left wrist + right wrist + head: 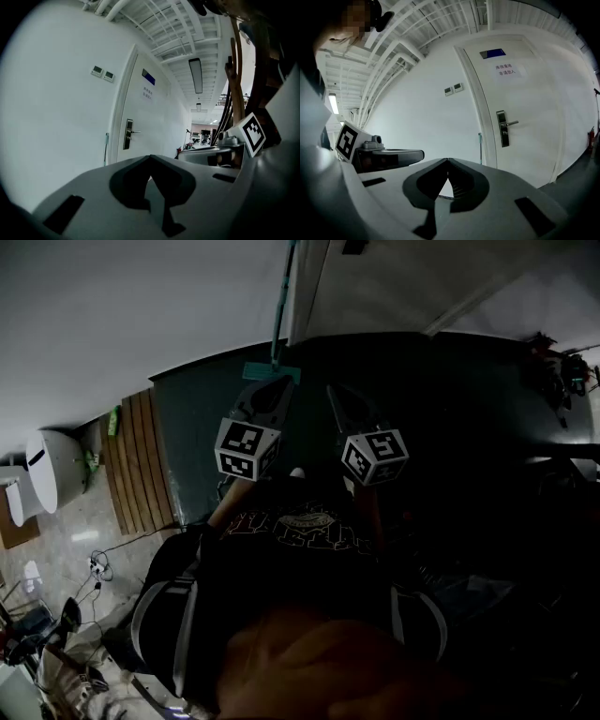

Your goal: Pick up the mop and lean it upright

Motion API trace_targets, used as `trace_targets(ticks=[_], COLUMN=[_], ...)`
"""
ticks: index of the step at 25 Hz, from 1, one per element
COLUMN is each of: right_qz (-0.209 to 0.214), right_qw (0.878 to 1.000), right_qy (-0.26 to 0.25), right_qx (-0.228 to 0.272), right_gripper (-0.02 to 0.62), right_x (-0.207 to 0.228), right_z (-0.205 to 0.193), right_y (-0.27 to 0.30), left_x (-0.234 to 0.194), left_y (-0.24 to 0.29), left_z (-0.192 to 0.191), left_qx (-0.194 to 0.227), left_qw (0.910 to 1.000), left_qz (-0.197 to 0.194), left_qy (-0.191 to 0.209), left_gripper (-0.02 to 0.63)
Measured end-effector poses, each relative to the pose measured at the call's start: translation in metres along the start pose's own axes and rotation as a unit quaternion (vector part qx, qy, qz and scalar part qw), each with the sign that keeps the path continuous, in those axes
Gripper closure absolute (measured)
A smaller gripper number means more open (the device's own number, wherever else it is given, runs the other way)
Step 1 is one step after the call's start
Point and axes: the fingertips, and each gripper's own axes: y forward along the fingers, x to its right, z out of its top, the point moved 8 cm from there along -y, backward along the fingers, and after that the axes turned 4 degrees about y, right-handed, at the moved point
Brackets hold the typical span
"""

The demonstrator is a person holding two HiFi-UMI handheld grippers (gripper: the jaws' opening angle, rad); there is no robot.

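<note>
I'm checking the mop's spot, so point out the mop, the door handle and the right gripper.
mop (279, 315), head view, on its teal handle.
door handle (511, 123), right gripper view, on the lever.
right gripper (447, 159), right gripper view, where its shut tips meet.

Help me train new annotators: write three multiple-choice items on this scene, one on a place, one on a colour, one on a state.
1. Where is the mop?
A. lying flat on the floor
B. leaning on the wall beside the door
C. in a gripper

2. What colour is the mop's pole?
A. red
B. teal
C. yellow

3. The right hand-held gripper is:
A. shut and empty
B. wide open
C. shut on the mop

Answers: B, its pole stands against the wall left of the door; B, the head view shows it teal; A, the jaws meet with nothing between them.
</note>
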Motion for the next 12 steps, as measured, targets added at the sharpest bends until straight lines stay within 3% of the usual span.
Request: trace_targets(ticks=[12], right_qz=[0.005], right_qw=[1.000], right_qy=[-0.006], right_qx=[0.002], right_gripper=[0.575], right_x=[0.018], right_z=[0.001], right_y=[-0.004], left_x=[0.010], left_y=[0.008], left_z=[-0.005], left_qx=[-0.005], left_qw=[0.9997], left_qz=[0.020], left_qy=[-0.012], left_gripper=[0.558])
